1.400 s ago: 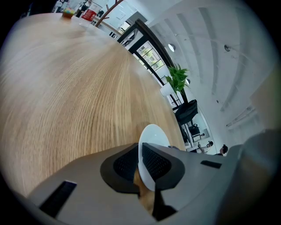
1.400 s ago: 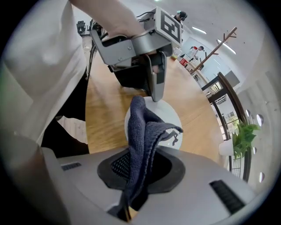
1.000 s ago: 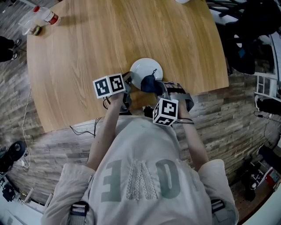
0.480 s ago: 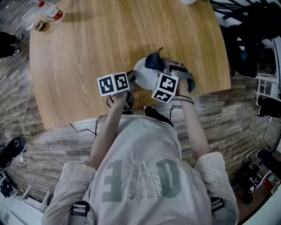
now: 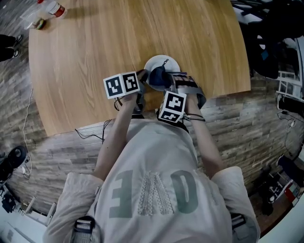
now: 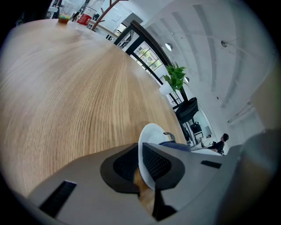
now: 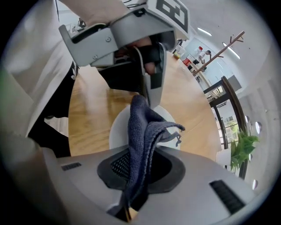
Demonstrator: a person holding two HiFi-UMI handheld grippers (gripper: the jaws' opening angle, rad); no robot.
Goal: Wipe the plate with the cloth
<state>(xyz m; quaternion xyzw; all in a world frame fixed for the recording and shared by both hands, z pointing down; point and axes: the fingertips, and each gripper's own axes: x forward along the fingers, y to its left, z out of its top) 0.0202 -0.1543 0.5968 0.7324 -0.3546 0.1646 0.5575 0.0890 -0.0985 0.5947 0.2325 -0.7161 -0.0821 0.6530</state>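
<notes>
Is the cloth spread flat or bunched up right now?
Bunched: the cloth sticks out in folds from the right hand-held gripper, over the plate.

Table [image 5: 95, 57]: pale wood, rounded edge.
Plate [image 5: 167, 63]: white, near lower edge, centre.
Bottle [image 5: 53, 8]: upper left corner.

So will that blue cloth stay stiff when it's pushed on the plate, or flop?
Probably flop: the cloth spills in soft folds from the right gripper. It looks light, with a thin corner sticking out unsupported. It may bunch up on the plate rather than slide flat.
</notes>
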